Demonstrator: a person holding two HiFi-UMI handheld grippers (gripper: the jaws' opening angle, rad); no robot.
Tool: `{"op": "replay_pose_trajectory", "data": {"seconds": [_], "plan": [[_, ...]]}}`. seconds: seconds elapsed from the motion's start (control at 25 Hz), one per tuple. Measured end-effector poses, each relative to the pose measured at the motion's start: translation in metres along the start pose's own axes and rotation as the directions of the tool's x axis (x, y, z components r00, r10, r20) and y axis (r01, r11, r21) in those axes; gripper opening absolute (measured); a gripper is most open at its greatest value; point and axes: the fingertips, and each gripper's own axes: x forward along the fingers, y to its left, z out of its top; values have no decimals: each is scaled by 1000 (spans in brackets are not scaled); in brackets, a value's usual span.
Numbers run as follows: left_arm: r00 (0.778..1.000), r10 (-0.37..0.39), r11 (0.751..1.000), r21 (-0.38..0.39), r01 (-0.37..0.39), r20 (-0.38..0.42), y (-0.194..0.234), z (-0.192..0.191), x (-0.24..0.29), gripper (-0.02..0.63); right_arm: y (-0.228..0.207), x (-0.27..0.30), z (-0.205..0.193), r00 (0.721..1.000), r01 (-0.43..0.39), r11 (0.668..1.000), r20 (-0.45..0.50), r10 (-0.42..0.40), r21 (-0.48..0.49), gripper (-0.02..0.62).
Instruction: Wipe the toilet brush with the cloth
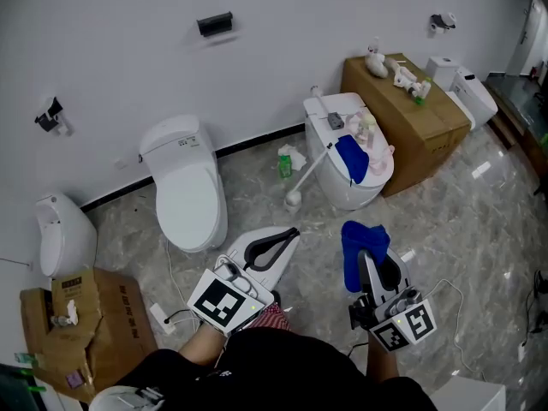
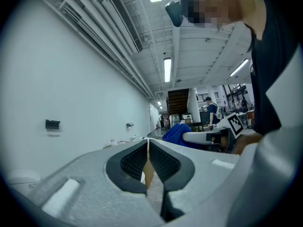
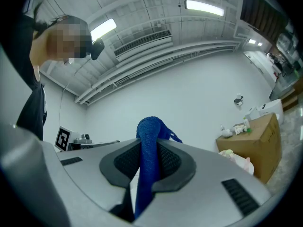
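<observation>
The left gripper [image 2: 148,151] has its jaws pressed together, with nothing between them. The right gripper [image 3: 149,151] has its jaws clamped on a blue cloth [image 3: 150,126]. The cloth runs down through the gap between the pads and rises past the tips as a bunched fold. In the head view it drapes over the front of the right jaws and hides their tips.

The brush [image 1: 310,176] is ahead of both pairs of jaws and apart from them. It is a white stick leaning against a toilet [image 1: 342,193]. In the head view its head is down at the floor, just past the left jaws' tips, and its handle slants up and away toward the right jaws' side. Neither gripper touches it, and the cloth is clear of it too.

A second cloth [image 1: 352,157], also blue, lies on top of that toilet, further ahead of the right jaws. A box [image 1: 419,122] stands beyond it, ahead and to the right of the right jaws. A second toilet [image 1: 184,187] stands ahead and to the left of the left jaws. The two grippers are side by side and apart.
</observation>
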Motion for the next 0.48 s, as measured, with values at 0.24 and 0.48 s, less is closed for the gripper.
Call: {"op": "replay_pose_trajectory", "data": {"seconds": [0.24, 0.48], "plan": [[1000, -6, 1000, -21, 6, -2, 25, -4, 8, 6, -7, 22, -4, 1000, 16, 1000, -8, -16, -6, 64], [1000, -25, 999, -24, 25, -4, 46, -6, 13, 6, -7, 44, -4, 999, 32, 999, -9, -32, -12, 64]]}}
